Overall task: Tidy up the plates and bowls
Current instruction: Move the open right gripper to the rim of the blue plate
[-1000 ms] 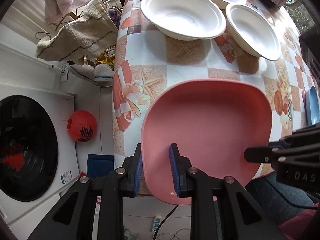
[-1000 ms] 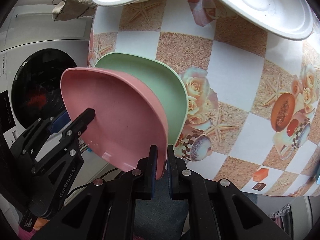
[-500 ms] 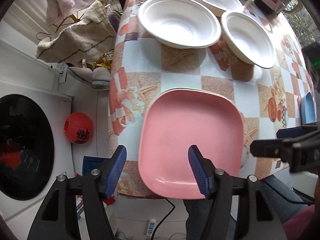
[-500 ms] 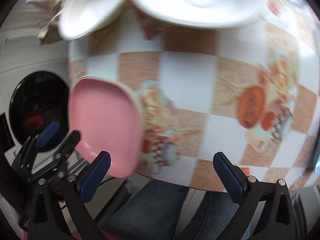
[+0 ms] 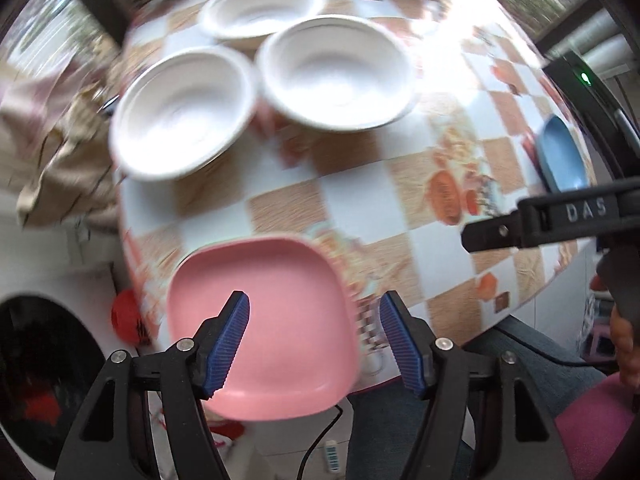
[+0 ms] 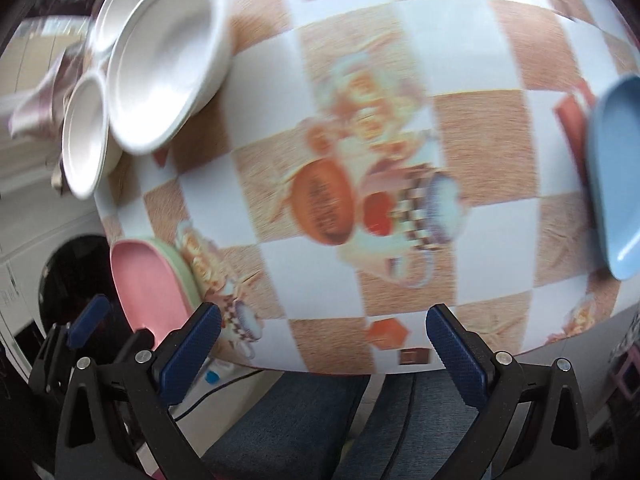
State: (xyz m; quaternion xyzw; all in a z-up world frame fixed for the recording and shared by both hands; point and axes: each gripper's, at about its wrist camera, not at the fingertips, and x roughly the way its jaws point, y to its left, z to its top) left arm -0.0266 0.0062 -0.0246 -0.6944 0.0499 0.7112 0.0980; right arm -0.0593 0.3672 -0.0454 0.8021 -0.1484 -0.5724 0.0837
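Near the lower middle of the left wrist view: the left gripper (image 5: 314, 340) points down over the table edge; its jaws have just been opening and stand apart, released.
Pink plate (image 5: 264, 304): on the table's (image 5: 360, 184) near edge, lower middle of that view, under the left gripper's blue pads (image 5: 232, 340), which do not press on it.
Green plate (image 6: 182, 268): only its rim shows, beneath the pink plate, lower left of the right wrist view.
Right gripper (image 6: 324, 344): tilted downward over the near table edge, jaws spread wide, nothing between them; released.
White bowls (image 5: 336, 74): three close together, upper middle of the left wrist view, blurred.
Blue plate (image 6: 618, 176): right edge of the right wrist view, well apart from the pink plate.
Person: blue trouser legs (image 6: 288, 424) below the table edge.
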